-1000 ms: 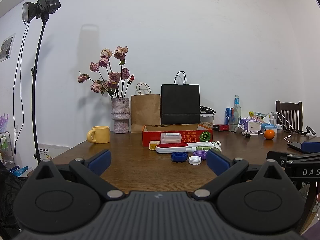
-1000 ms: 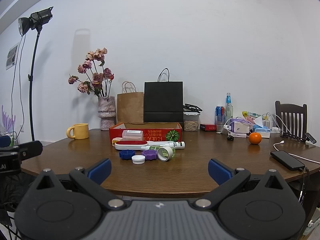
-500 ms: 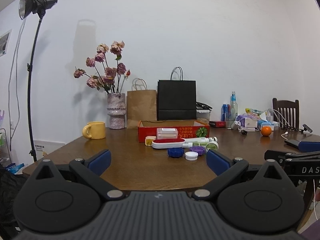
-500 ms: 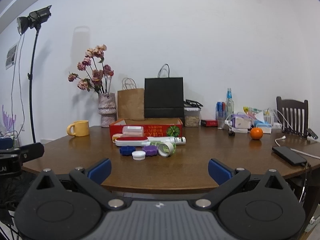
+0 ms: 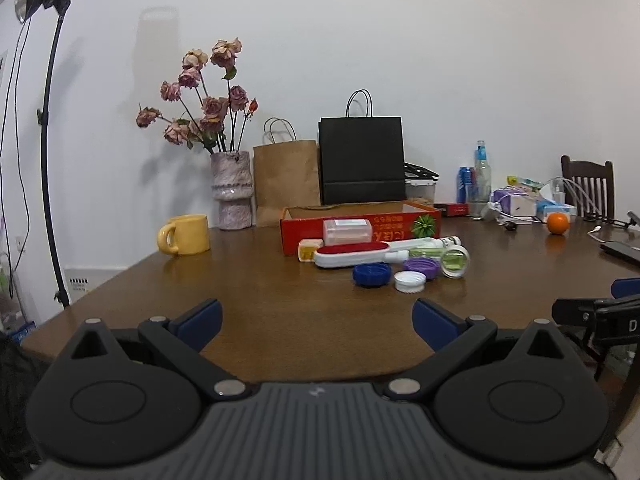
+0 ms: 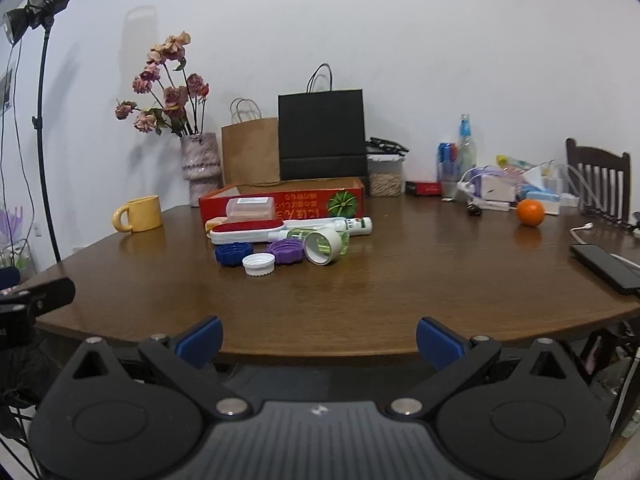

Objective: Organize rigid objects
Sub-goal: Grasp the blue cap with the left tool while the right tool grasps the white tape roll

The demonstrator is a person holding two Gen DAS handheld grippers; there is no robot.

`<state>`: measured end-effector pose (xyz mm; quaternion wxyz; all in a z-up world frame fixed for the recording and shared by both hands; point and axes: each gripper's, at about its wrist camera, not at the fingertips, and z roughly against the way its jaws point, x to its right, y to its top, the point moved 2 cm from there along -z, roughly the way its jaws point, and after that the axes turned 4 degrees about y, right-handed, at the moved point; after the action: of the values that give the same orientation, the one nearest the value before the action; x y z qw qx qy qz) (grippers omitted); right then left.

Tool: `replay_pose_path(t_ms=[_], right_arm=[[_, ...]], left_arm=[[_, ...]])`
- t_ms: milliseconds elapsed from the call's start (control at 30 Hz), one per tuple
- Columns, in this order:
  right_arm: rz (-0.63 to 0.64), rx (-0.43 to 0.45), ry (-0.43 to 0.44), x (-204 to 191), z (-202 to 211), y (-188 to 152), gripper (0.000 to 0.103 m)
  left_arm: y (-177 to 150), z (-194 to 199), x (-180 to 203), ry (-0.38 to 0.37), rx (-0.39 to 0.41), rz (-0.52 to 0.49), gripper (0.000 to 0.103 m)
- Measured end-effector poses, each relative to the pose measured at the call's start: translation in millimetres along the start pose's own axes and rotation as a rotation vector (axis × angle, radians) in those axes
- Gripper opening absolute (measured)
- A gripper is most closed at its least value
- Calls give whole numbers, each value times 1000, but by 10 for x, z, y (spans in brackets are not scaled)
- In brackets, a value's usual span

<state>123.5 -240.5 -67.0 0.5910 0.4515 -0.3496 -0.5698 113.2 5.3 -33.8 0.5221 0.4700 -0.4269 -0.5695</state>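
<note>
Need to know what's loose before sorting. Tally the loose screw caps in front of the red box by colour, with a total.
Blue cap: 1
White cap: 1
Purple cap: 1
Total: 3 caps, all lying on the table in front of the red box.

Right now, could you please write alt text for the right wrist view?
The open right gripper hovers at the table edge. Ahead, three caps, a brush and bottles lie before a red box.
</note>
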Motion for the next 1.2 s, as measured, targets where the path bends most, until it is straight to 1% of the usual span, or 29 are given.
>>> replay_pose_path(t_ms=[100,233,300,333,367,433,467,500,533,633,733,800,867,900,933,967,1000,1033,1067,1100,1133,1200], right_arm=[[9,-13,1,62,-208,102,103],[31,7,-5,152,-475,289,103],[47,2,15,188,-641,396,103],[57,5,45,203,-741,445,103],[58,-5,61,215,-830,474,103],[71,-67,78,239,-1014,531,103],[86,-90,90,245,-1093,559,103],[98,-103,101,254,-1161,582,103],[108,-111,110,252,-1224,606,103],[106,-151,93,251,-1420,680,103],[99,-189,112,281,-1606,726,103],[100,-198,109,311,-1700,749,103],[83,-189,118,356,-1758,769,103],[62,-181,129,375,-1792,784,99],[40,-182,140,393,-1833,799,91],[25,-185,148,400,-1876,811,87],[16,-188,150,398,-1927,821,80],[13,-191,146,387,-1964,828,77],[14,-193,142,375,-2007,835,75],[16,-194,136,364,-2044,838,73],[16,-191,131,357,-2085,843,73],[21,-190,134,351,-2142,844,73]], left_arm=[[51,-215,41,14,-1,-27,103],[97,-492,105,-36,-16,-50,103],[128,-635,151,-44,-18,-74,103],[150,-722,168,-44,-19,-76,103],[175,-794,172,-57,-22,-70,103],[237,-932,160,-131,-22,-30,103],[260,-994,154,-150,-23,-9,103],[281,-1069,171,-143,-28,-4,103],[304,-1140,208,-130,-34,-20,103],[349,-1355,321,-111,-42,-65,103],[417,-1622,397,-135,-114,-47,103],[450,-1802,449,-141,-158,-30,103],[465,-1993,494,-152,-193,-14,103],[473,-2081,511,-161,-208,-2,103],[476,-2175,526,-167,-227,11,103],[473,-2269,541,-163,-252,23,103],[469,-2362,554,-163,-274,31,103],[461,-2431,570,-164,-290,32,102],[449,-2511,586,-162,-311,25,101],[438,-2577,601,-157,-330,16,94],[428,-2635,608,-151,-349,11,90],[406,-2720,600,-155,-380,19,87]])
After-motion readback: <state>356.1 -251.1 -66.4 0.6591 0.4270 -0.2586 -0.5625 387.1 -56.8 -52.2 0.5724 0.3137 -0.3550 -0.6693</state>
